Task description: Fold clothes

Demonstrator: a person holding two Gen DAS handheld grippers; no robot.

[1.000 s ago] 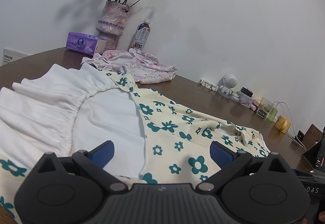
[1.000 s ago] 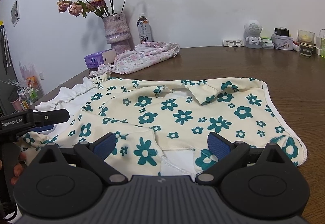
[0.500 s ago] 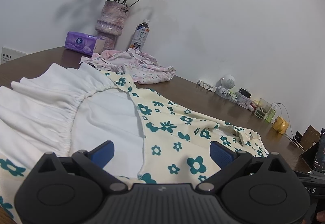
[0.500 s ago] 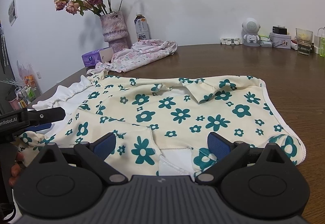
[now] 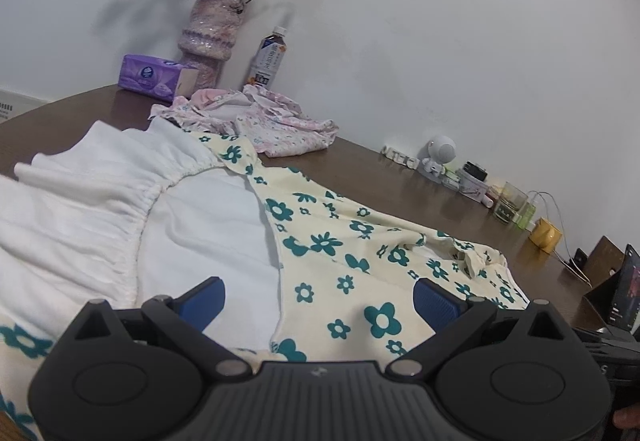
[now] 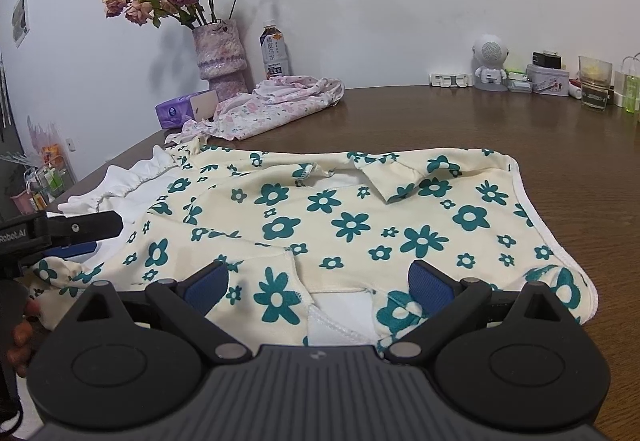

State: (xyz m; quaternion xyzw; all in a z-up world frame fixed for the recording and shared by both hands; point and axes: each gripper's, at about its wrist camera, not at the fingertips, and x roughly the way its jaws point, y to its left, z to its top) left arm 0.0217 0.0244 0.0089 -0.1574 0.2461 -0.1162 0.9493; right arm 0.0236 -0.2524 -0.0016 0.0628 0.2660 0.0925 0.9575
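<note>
Floral garment [image 6: 352, 225]: cream, teal flowers, white ruffled lining [image 5: 100, 201]; spread flat on bench [image 6: 520, 129], near edge.
Left gripper [image 5: 318, 299]: jaws wide apart, holding nothing, low over lining/print seam.
Right gripper [image 6: 318, 287]: jaws wide apart, empty, over near hem.
Risk: thin layers, pinch may take top layer only, fold goes askew; ruffle may bunch; drag could slide fabric off bench.
Pink garment [image 6: 280, 105]: crumpled behind, near vase [image 6: 220, 53].
Writing: "Robot.AI" on left gripper body; bottle [image 6: 274, 51] label illegible.

Both grippers sit low in the frame with jaws spread wide, blue pads apart and gripping nothing: the left gripper [image 5: 318, 299] and the right gripper [image 6: 318, 283]. At the right wrist view's left edge, the person's fingers [image 6: 20, 337] wrap the left gripper's handle.
</note>
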